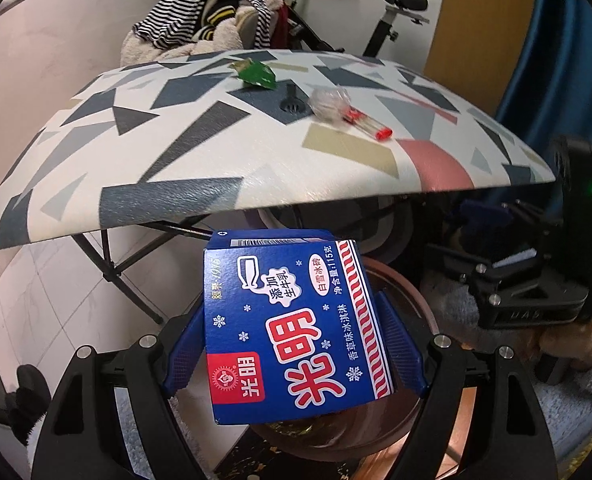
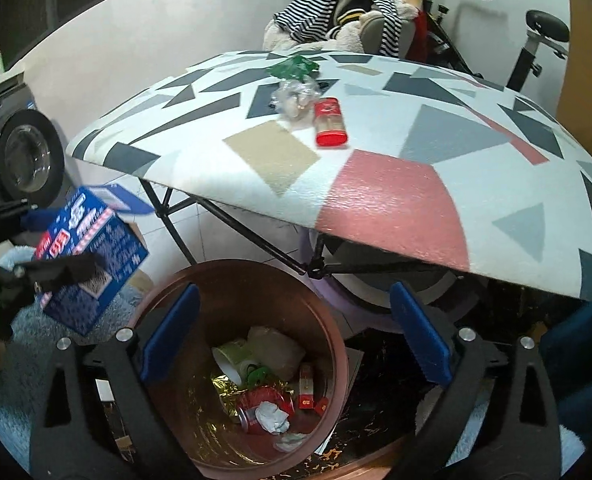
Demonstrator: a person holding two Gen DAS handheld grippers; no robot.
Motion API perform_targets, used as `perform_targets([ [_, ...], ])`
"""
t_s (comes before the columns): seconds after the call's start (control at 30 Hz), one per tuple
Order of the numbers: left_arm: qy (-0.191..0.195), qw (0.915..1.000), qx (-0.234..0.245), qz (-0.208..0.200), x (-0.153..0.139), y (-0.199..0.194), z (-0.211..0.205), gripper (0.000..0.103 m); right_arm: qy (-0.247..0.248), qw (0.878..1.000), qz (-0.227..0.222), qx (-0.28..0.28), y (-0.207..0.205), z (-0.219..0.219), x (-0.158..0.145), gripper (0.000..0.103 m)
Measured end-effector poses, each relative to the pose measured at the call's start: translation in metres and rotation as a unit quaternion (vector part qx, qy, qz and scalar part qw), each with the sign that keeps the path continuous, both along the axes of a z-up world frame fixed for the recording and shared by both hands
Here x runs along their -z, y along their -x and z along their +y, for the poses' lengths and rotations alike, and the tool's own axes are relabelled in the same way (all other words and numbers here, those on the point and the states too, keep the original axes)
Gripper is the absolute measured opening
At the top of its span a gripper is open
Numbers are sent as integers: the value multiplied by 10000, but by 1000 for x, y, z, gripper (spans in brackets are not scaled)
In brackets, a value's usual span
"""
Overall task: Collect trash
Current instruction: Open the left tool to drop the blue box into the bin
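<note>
The left gripper clamped a blue cardboard ice-cream box, held just beside and above the brown round bin. The right gripper hung wide open and empty, directly over that bin.

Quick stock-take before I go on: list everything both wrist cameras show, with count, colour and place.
ice cream box: one, blue with red and white print, clamped in the left claw over the bin
bin: one, brown, on the floor beside the table
trash in the bin: several pieces, among them a crushed red can and a pale cup
table: one, white with grey, tan and pink shapes
green wrapper: one, far side of the tabletop
clear plastic wrap: one, crumpled, mid-table
red-capped container: one, clear, lying beside the wrap
clothes pile: striped and cream, behind the table
exercise bike: one, black, behind the table
left claw: shut on the box
right claw: open, empty, above the bin
</note>
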State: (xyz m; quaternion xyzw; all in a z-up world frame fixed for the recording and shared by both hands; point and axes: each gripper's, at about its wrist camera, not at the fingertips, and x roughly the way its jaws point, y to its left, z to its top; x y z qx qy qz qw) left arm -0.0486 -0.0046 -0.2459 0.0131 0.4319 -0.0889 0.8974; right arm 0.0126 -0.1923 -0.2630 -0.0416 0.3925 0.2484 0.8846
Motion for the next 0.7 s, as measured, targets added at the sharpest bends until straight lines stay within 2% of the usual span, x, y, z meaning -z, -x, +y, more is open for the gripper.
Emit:
perform_targets([
  [0.2,-129,9998,86,126,6,-1,-5,78,-11,10000,-10,-4,2,-3,-1,95],
  [0.53,-115,9997,71,210,9,-3,-7,79,2,10000,14,39,0,-2,0,95],
  [0.63,-123,9996,53,264,11,-4,-6,81,17,10000,14,78,-1,-2,1,95],
  [0.7,-111,9996,23,274,11,-5,-5,88,50,9999,19,140,-2,-3,1,96],
])
